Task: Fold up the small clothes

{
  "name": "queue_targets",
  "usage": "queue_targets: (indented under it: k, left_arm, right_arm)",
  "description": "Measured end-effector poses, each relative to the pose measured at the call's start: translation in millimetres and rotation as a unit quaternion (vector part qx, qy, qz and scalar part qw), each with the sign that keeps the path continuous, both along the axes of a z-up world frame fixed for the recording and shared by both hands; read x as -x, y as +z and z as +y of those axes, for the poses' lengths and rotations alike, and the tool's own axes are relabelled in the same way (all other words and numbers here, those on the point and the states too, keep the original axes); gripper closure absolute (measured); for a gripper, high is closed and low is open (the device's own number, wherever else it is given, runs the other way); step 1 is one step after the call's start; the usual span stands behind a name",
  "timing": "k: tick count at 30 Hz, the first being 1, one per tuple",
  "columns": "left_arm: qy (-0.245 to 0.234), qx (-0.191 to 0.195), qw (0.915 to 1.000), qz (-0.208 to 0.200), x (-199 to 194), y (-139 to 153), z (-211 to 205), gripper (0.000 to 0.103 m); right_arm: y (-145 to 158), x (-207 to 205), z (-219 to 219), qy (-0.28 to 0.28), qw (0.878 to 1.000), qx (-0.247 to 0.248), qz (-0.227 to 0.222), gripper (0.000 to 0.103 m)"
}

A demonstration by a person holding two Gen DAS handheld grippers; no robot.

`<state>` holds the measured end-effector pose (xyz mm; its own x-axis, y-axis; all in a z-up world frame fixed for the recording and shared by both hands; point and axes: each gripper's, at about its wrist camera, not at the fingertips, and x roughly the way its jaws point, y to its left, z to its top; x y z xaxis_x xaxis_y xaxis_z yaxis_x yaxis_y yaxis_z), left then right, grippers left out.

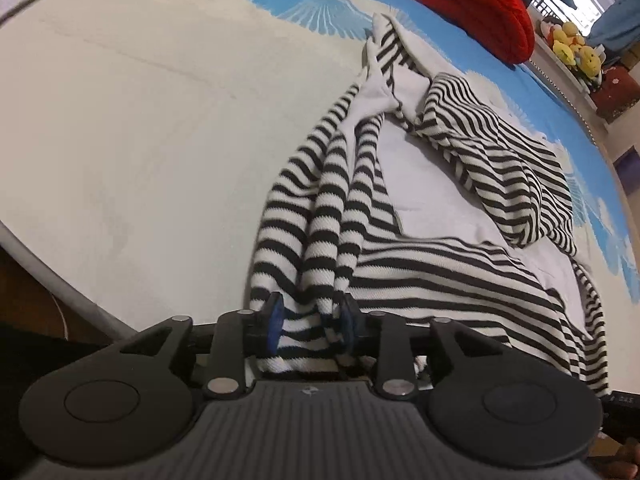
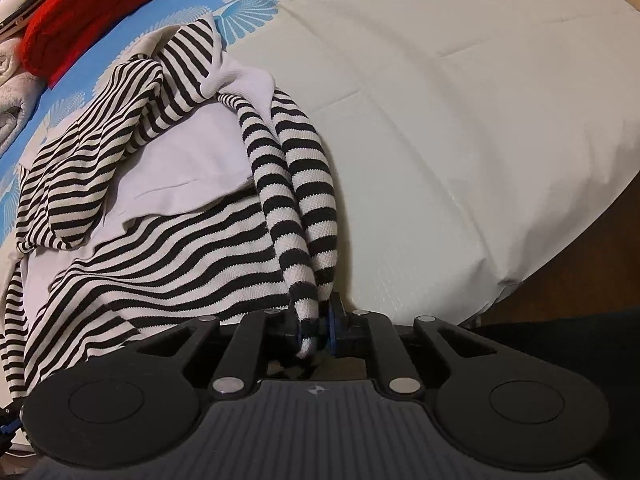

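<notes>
Garment: a black-and-white striped knit top with plain white panels (image 1: 420,248) lies crumpled on the bed, its bulk between the two tools, one twisted sleeve running up toward the blue print.
Bed: a cream mattress cover with a blue fan-pattern print along its far side (image 1: 140,140) carries the garment; most of the cream area beside the top is bare.
Left tool: the left tool (image 1: 310,320) points steeply down at the near hem; bunched striped folds sit between its blue-padded fingers (image 1: 275,316), the jaws partly apart, and whether the pads press the cloth I cannot tell.
Right tool: the right tool (image 2: 316,330) is clenched on the end of a rolled striped sleeve that rises from its narrow jaws.
Around: a red ribbed knit cushion (image 1: 472,4) rests on the blue print beyond the garment, well apart from both tools.
Far edge: yellow plush toys (image 1: 576,46) sit on a ledge past the bed.
Right view extras: rolled pale grey towels (image 2: 12,92) lie next to the red cushion.
Containers: a dark red patterned box (image 1: 618,88) stands near the toys; its contents are not visible.
</notes>
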<state>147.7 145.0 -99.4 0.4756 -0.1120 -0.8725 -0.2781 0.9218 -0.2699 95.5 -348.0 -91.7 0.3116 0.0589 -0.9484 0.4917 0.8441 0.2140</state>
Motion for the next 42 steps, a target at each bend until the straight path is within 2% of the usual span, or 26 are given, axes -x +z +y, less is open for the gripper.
queue_targets:
  k: [5, 8, 11, 14, 19, 22, 24, 27, 31, 32, 34, 36, 39, 42]
  left_arm:
    - [0.009, -0.008, 0.9999, -0.010, 1, 4, 3, 0.060]
    - [0.013, -0.003, 0.9999, 0.003, 0, -2, 3, 0.051]
    - [0.006, -0.001, 0.9999, 0.016, -2, -10, 0, 0.050]
    - [0.010, -0.023, 0.9996, 0.012, -1, -9, -2, 0.050]
    - [0.022, -0.031, 0.9993, 0.001, 1, -4, -1, 0.050]
    - [0.018, -0.055, 0.9983, -0.011, 2, 2, -3, 0.047]
    - [0.018, -0.060, 0.9980, -0.010, 2, 1, -4, 0.039]
    - [0.031, -0.051, 0.9981, 0.008, 1, -5, 1, 0.035]
    - [0.050, -0.005, 0.9985, 0.022, 0, -12, 11, 0.036]
    - [0.042, -0.004, 0.9989, 0.022, -1, -12, 8, 0.038]
    - [0.016, -0.017, 0.9996, 0.015, -2, -11, -1, 0.058]
    - [-0.009, -0.017, 0.9998, 0.005, -3, -8, -8, 0.091]
    - [-0.017, -0.015, 0.9997, -0.009, -2, 3, -12, 0.095]
    - [-0.008, 0.022, 0.9993, -0.030, 2, 29, 0, 0.096]
  right_arm:
    - [1, 1, 0, 0.002, 1.000, 0.005, -0.001, 0.092]
    - [1, 0, 2, 0.005, 1.000, 0.009, -0.001, 0.092]
    - [0, 0, 3, 0.009, 1.000, 0.012, 0.000, 0.092]
    - [0, -1, 4, 0.010, 1.000, 0.014, 0.000, 0.092]
    - [2, 1, 2, 0.006, 1.000, 0.010, -0.007, 0.092]
    - [1, 1, 2, 0.005, 1.000, 0.008, -0.005, 0.092]
    - [1, 1, 3, 0.006, 1.000, 0.011, -0.005, 0.091]
    - [1, 1, 4, 0.008, 1.000, 0.014, -0.003, 0.089]
    - [0, 0, 5, 0.010, 1.000, 0.014, -0.001, 0.088]
    - [0, 0, 5, 0.011, 1.000, 0.014, -0.001, 0.088]
    - [0, 0, 5, 0.013, 1.000, 0.013, -0.001, 0.090]
    - [1, -1, 6, 0.016, 1.000, 0.009, -0.006, 0.098]
    - [9, -1, 10, 0.033, 0.999, 0.014, -0.023, 0.099]
    - [25, 1, 3, 0.024, 0.998, -0.011, -0.050, 0.100]
